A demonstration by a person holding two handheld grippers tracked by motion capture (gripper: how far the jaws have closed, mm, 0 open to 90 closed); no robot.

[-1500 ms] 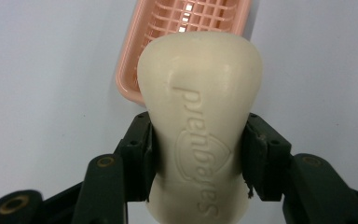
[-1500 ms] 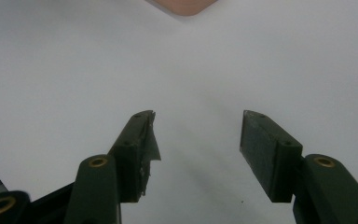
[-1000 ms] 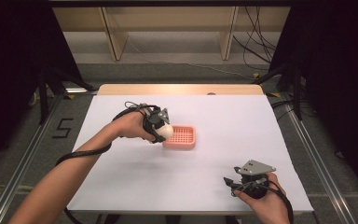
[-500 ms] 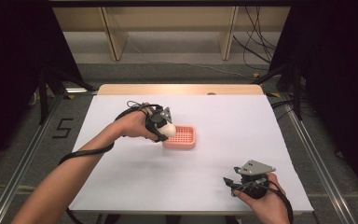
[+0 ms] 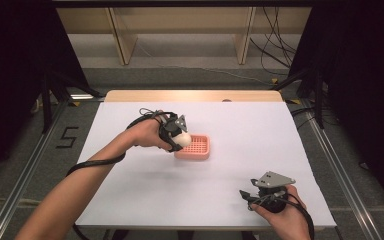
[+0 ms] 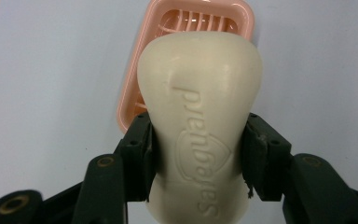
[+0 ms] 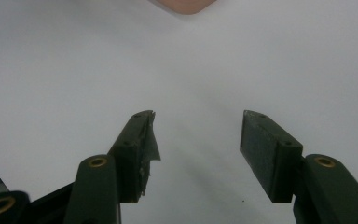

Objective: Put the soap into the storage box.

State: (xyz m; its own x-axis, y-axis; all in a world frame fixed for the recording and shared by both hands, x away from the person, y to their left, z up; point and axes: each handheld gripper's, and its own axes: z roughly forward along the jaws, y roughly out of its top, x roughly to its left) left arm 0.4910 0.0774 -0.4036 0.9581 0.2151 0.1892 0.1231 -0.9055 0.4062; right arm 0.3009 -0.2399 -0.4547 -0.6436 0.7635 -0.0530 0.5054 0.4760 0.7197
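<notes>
One bar of soap (image 6: pixel 200 135), cream-coloured. One pink soap dish (image 5: pixel 196 147). Two grippers, one in each hand: the left gripper (image 5: pixel 176 134) and the right gripper (image 5: pixel 260 192). One white counter (image 5: pixel 260 135) carries it all.

This looks like a lab or test room set up for recording, not a home. A white table (image 5: pixel 130 200) stands alone on a grey floor (image 5: pixel 25 155), walled in by black curtains (image 5: pixel 15 75) to either side of the grippers. Beyond the left gripper (image 5: pixel 176 134), bare wooden shelving (image 5: pixel 180 30) and loose cables (image 5: pixel 275 50) lie against the far wall. Metal rails (image 5: pixel 20 185) run along the floor, with a number 5 (image 5: pixel 66 137) marked there.
</notes>
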